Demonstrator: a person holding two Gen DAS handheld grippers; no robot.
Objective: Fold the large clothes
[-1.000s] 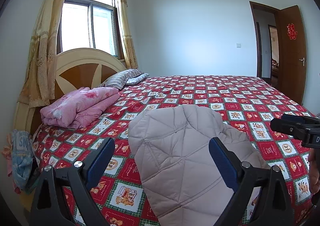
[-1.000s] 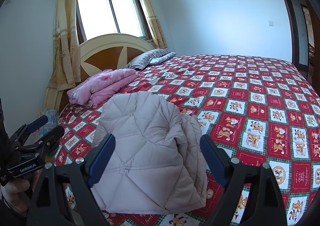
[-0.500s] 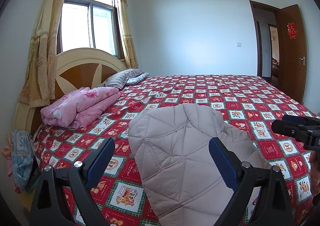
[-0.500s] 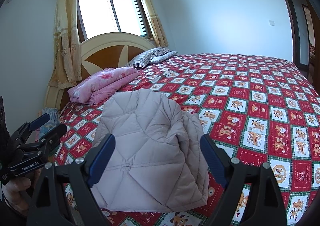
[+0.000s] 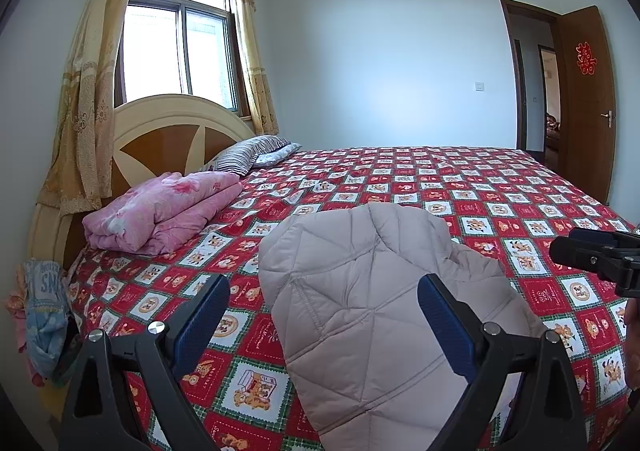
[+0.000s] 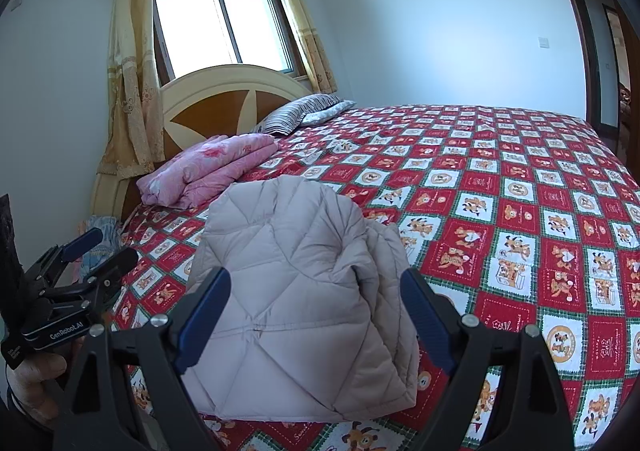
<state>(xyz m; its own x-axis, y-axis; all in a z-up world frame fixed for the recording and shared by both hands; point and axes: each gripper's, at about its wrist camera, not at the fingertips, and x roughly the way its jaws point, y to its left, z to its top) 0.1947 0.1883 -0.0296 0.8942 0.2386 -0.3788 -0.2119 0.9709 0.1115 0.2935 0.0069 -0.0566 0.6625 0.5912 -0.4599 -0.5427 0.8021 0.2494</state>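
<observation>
A beige quilted jacket (image 5: 360, 307) lies folded into a compact bundle on the red patterned bedspread (image 5: 460, 187), near the bed's front edge. It also shows in the right wrist view (image 6: 296, 291). My left gripper (image 5: 322, 321) is open and empty, held just in front of the jacket. My right gripper (image 6: 316, 317) is open and empty, also just in front of the jacket. Each gripper shows at the edge of the other's view: the right one (image 5: 592, 257), the left one (image 6: 80, 263).
A folded pink quilt (image 5: 164, 207) and striped pillows (image 5: 248, 151) lie by the wooden headboard (image 5: 168, 131). Clothes (image 5: 44, 311) hang off the bed's left corner. A window with curtains (image 5: 180, 47) is behind. An open brown door (image 5: 584, 99) stands at the far right.
Both grippers stay open and nearly still. The right wrist view has risen and tilted slightly, so the jacket sits a little lower in it.
</observation>
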